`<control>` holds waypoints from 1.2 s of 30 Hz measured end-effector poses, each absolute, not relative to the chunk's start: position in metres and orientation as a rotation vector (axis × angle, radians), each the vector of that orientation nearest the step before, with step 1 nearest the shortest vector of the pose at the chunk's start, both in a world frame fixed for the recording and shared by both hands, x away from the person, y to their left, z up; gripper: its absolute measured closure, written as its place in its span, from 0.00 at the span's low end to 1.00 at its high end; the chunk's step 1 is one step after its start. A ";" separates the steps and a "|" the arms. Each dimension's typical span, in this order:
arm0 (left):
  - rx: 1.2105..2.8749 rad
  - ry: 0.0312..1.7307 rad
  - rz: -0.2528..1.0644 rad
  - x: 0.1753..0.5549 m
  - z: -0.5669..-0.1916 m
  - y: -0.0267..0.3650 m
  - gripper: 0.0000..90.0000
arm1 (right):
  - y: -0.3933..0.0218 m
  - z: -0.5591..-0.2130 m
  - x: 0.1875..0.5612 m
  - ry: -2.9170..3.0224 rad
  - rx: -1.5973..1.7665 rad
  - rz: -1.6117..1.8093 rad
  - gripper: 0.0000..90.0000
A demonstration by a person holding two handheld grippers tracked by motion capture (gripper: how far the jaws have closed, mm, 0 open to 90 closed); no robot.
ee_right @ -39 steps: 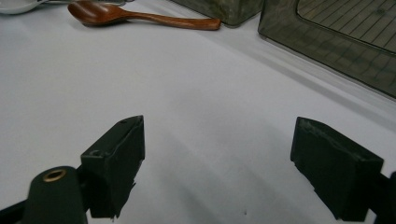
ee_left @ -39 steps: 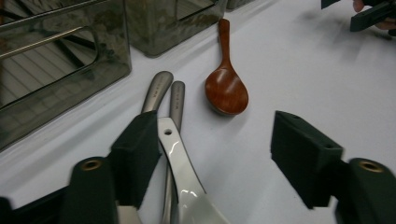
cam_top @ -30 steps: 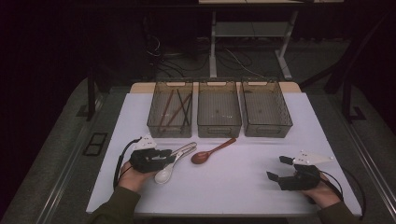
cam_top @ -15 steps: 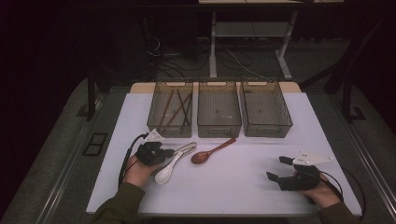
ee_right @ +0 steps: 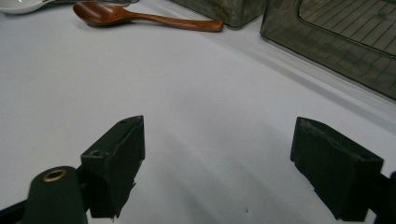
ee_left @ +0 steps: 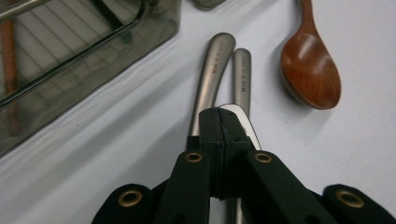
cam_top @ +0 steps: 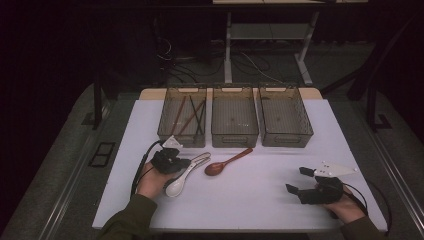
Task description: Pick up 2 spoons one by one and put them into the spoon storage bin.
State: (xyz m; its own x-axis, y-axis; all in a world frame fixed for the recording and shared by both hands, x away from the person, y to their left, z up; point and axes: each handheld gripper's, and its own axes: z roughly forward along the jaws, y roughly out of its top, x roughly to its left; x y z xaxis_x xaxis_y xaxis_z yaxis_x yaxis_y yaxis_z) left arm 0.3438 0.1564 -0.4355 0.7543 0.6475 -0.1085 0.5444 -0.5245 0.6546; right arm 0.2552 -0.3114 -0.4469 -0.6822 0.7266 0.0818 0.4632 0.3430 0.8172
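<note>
My left gripper (cam_top: 186, 163) rests low over the handle of a white spoon (cam_top: 174, 188) at the front left of the white mat. In the left gripper view its jaws (ee_left: 219, 116) are shut, pads pressed together with nothing seen between them. The white spoon's handle end (ee_left: 245, 122) peeks out beside the right tip. Two metal handles (ee_left: 215, 65) lie just ahead of the tips and a wooden spoon (ee_left: 310, 70) lies to their right. My right gripper (cam_top: 296, 180) sits at the front right, open and empty (ee_right: 219, 163) over bare mat.
Three smoky clear bins stand in a row at the back of the mat: the left bin (cam_top: 165, 131) holds thin sticks, then the middle bin (cam_top: 235, 141) and the right bin (cam_top: 286, 142). The wooden spoon (cam_top: 226, 163) lies mid-table. Cables trail from both grippers.
My left hand has shifted a little to the right and toward the bins, settling over the white spoon's handle. The right hand and the spoons have not moved.
</note>
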 end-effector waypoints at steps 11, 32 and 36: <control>2.296 0.820 0.151 0.338 -0.434 0.145 0.99 | -0.312 -0.446 0.255 2.311 1.062 1.259 0.20; 2.359 0.702 0.090 0.327 -0.432 0.134 0.98 | -0.313 -0.446 0.255 2.305 1.066 1.267 0.20; 2.310 0.714 0.112 0.322 -0.426 0.144 0.88 | -0.313 -0.446 0.255 2.304 1.066 1.267 0.20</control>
